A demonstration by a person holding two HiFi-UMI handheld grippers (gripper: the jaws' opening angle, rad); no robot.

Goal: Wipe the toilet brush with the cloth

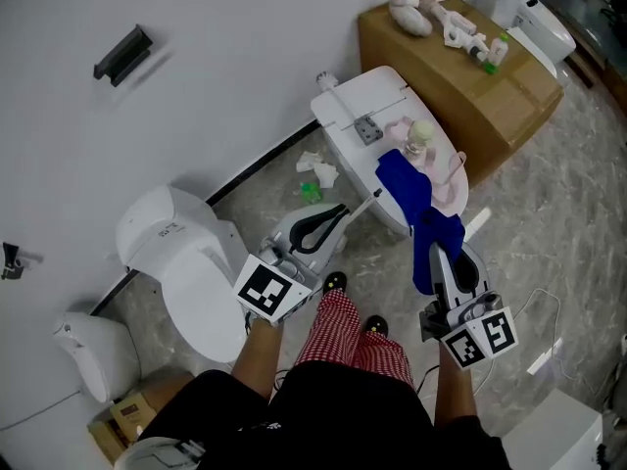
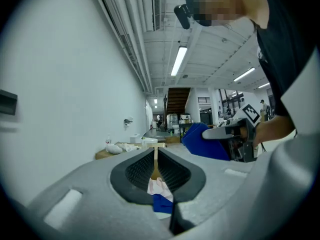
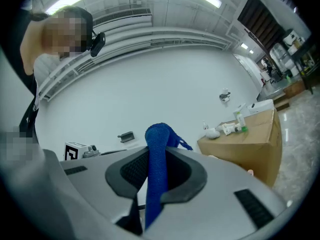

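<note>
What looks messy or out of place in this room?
Crumpled white paper and a small green scrap lie loose on the floor right beside the wall. They look like dropped litter.

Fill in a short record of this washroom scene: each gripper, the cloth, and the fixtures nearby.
Left gripper: shut on the thin handle of the toilet brush
Right gripper: shut on the blue cloth
Cloth position: extends forward from the jaws, over the closed toilet in the head view
Cloth touching brush: cannot tell
Nearby: second white toilet at left; cardboard box beyond
</note>
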